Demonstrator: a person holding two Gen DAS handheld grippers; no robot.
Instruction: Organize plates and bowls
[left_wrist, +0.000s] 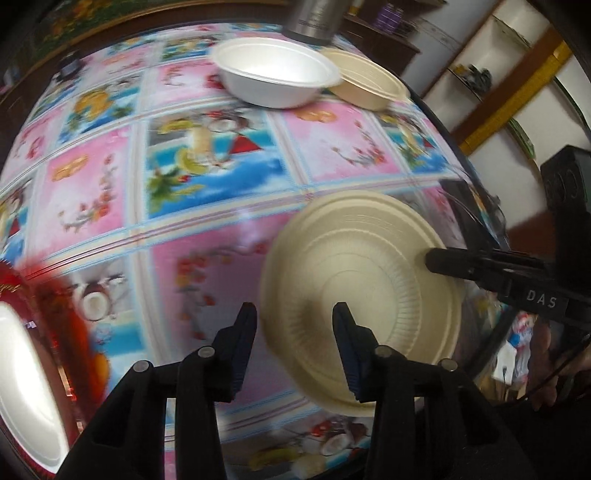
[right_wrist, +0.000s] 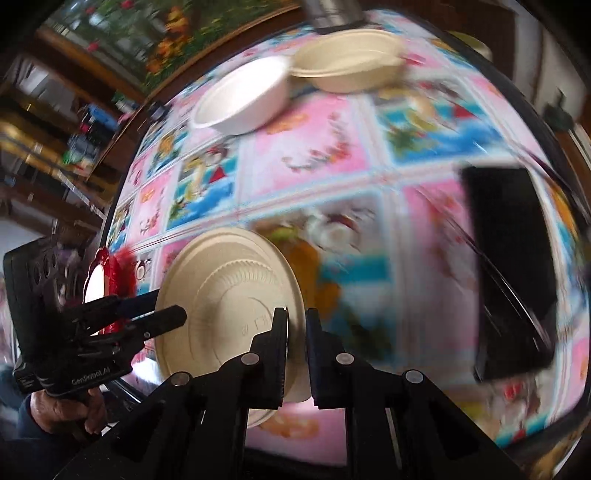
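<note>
Taking the beige plate (left_wrist: 360, 291) as your landmark: to its left, at the counter's (left_wrist: 207, 206) edge, lies a red-rimmed plate (left_wrist: 26, 373) with a white centre. Your left tongs (left_wrist: 294, 314) stand apart, empty, their fingers framing the beige plate's near-left rim without closing on it. The beige plate is held tilted above the flowered cloth, underside showing. Your right tongs (right_wrist: 296, 321) are clamped on its right rim. Beyond the plate, at the far side of the counter, a white bowl (left_wrist: 277, 74) sits touching a beige bowl (left_wrist: 369, 83) on its right, with a steel flask (left_wrist: 314, 18) behind them. To the plate's right lies a black phone (right_wrist: 511, 266).
</note>
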